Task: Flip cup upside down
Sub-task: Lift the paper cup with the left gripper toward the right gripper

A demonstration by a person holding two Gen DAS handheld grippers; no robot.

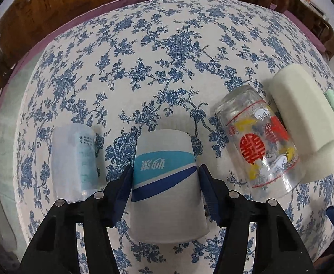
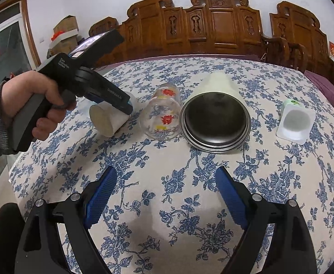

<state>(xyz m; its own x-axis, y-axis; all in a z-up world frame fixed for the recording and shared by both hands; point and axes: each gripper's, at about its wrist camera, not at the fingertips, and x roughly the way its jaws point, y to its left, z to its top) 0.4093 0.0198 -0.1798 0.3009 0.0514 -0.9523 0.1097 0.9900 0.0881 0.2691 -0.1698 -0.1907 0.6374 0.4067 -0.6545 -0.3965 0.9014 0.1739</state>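
Paper cup (image 1: 167,182) clamped by left gripper (image 1: 165,191), partly hidden from right view; right gripper (image 2: 167,196) spread, holding nothing

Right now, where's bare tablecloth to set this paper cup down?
Bare cloth lies beyond the row, toward the wooden chairs, and nearside around the right gripper. Crowded: paper cup, glass and white cup stand nearly touching.

I'm seeing soft, even indoor light falling across the counter (image 2: 178,205), casting faint shadows. The fisheye lens is bending both views and blackening their corners; the left view is blurring slightly.
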